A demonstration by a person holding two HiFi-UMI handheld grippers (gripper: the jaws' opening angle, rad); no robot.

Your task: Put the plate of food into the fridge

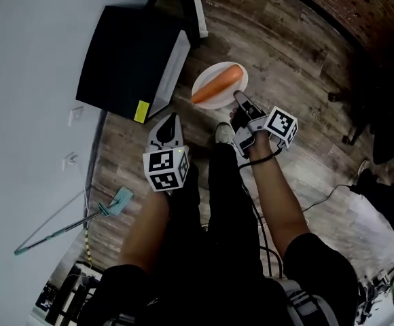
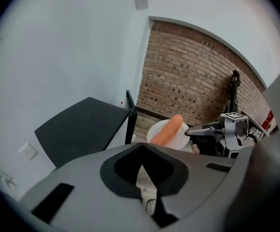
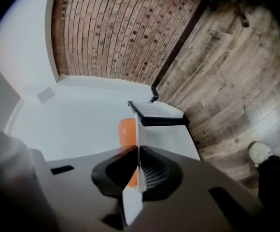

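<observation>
No word, brand or number can be read anywhere. A yellow sticker (image 1: 140, 111) sits on the lower edge of the black fridge (image 1: 126, 60), left of centre in the head view, but its print is too small to make out. The marker cube (image 1: 165, 168) at lower centre and the second cube (image 1: 280, 125) at centre right carry only black-and-white square patterns, with no letters or digits.

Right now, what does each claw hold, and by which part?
The right claw grips the white plate by its rim; the left claw is shut and empty.
</observation>
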